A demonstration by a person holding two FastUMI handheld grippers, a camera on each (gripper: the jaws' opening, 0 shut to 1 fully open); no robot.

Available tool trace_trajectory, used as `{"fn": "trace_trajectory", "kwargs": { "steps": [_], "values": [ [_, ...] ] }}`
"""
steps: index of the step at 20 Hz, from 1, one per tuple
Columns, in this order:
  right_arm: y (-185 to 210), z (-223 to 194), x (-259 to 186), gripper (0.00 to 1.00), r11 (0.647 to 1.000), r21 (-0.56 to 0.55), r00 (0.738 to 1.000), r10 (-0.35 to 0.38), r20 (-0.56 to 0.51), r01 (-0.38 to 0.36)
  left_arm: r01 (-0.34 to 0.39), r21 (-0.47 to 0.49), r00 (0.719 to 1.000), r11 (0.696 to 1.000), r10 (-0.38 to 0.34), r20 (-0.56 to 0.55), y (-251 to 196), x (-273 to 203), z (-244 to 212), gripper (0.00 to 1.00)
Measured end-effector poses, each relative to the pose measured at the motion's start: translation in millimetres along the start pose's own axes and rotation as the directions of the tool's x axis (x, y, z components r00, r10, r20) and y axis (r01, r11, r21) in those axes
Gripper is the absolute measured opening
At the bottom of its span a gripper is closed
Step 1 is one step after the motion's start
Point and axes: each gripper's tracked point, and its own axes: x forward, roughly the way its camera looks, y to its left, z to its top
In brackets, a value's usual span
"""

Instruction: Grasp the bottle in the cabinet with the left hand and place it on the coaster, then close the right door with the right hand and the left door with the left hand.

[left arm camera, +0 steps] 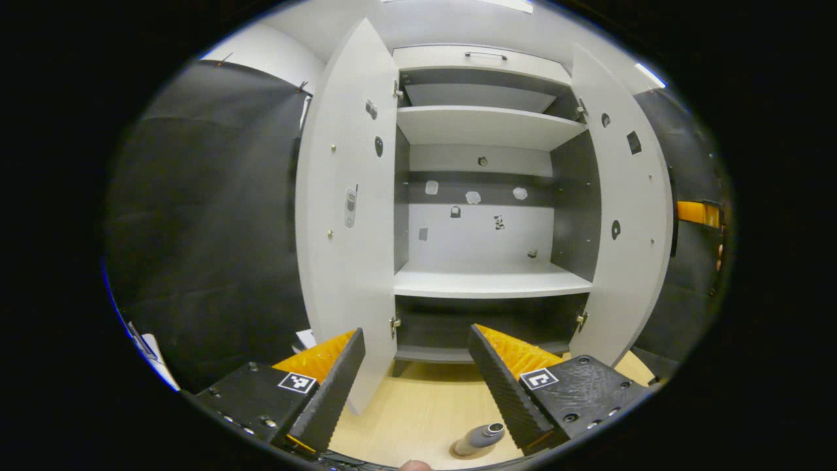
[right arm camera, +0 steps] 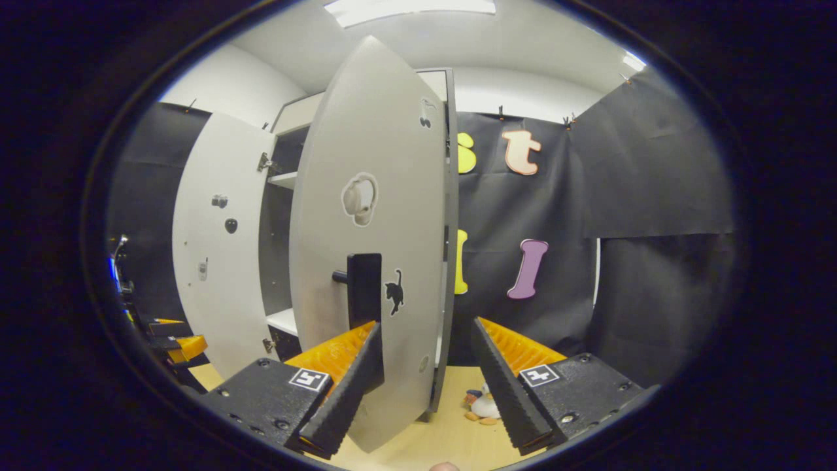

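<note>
Your left gripper [left arm camera: 415,386] and right gripper [right arm camera: 425,386] both hang released before the open cabinet [left arm camera: 487,281]; its right door [right arm camera: 373,261] and left door [left arm camera: 346,216] await closing, while the bottle [left arm camera: 479,438] already stands on its coaster [left arm camera: 458,451].

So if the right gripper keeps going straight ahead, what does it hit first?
Most likely the right door. The right gripper has its jaws open, and the door's edge stands between them, just ahead. Its handle sits above the left jaw. Depth is hard to judge, so contact could come very soon.
</note>
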Motion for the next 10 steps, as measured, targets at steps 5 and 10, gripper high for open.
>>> {"fn": "trace_trajectory", "kwargs": {
  "steps": [5,10],
  "values": [
    [17,-1,9,0.91,0.999,0.000,0.999,0.049,-0.006,-0.049,-0.030,0.025,0.999,0.999,0.029,0.039,19,-7,8,0.97],
    [40,-2,22,0.92,0.994,0.009,0.994,0.109,0.011,-0.109,-0.074,0.051,0.996,0.996,0.072,0.054,34,-14,6,0.97]
  ]
}}
